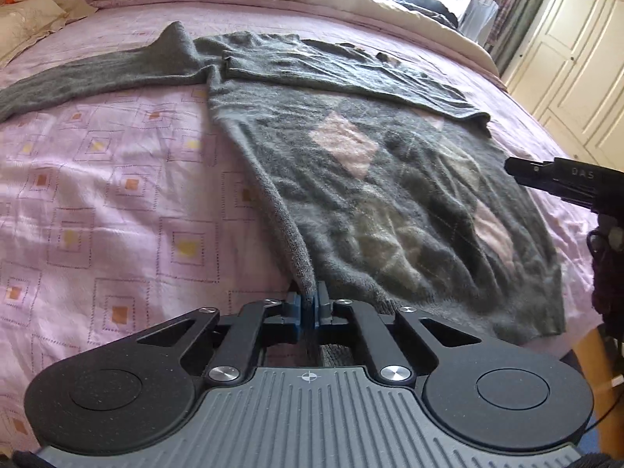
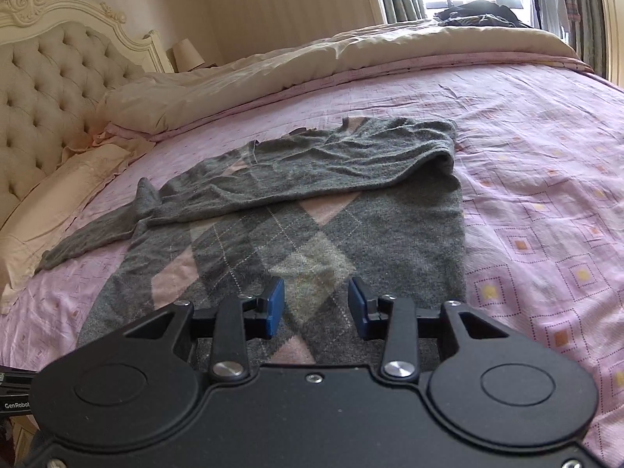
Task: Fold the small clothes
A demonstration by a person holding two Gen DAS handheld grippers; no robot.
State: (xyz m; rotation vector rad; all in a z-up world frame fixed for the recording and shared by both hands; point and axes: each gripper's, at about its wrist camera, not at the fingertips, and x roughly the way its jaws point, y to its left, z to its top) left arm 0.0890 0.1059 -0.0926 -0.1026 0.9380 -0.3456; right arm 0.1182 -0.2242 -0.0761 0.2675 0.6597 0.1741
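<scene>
A grey argyle sweater (image 1: 390,195) with pink diamonds lies flat on the pink bedspread (image 1: 117,195). One sleeve is folded across its chest; the other sleeve (image 1: 78,78) stretches out to the left. My left gripper (image 1: 311,304) is shut on the sweater's left bottom edge and lifts it into a ridge. In the right wrist view the sweater (image 2: 312,214) lies ahead. My right gripper (image 2: 316,304) is open and empty, just above the hem. Part of the right gripper (image 1: 565,181) shows at the right edge of the left wrist view.
A cream duvet (image 2: 273,62) is bunched along the far side of the bed. A pillow (image 2: 58,195) and tufted headboard (image 2: 46,89) lie at the left. White wardrobe doors (image 1: 577,58) stand at the right. Dark clothes (image 2: 479,13) sit near the window.
</scene>
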